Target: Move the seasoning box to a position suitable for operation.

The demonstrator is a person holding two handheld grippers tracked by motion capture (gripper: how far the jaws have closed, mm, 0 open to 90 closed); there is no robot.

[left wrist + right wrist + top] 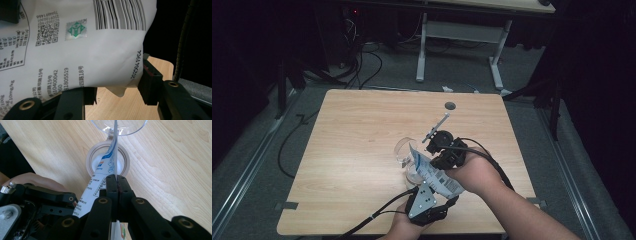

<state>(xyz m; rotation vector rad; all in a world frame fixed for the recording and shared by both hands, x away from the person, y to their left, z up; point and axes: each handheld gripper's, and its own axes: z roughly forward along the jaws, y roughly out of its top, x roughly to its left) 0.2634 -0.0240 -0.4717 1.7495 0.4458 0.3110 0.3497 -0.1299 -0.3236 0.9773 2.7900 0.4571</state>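
Observation:
A white printed pouch (434,175) hangs tilted over the table, held at both ends. My right gripper (116,180) is shut on the pouch's thin edge (110,160), its jaws pressed flat together on it. The pouch's low corner points into a round beige-rimmed cup (126,165) with white contents, seen in the high view as a pale cup (413,177). A clear glass (404,150) stands just beyond, its rim (118,127) at the top of the right gripper view. My left gripper (115,82) spans the pouch's bulging body (87,57), with the right pad (146,75) against its side.
The wooden table (362,125) has a round cable hole (450,105) near its far edge. Another desk's white legs (422,50) stand behind, and cables (362,65) lie on the grey floor. Both hands sit near the table's front edge.

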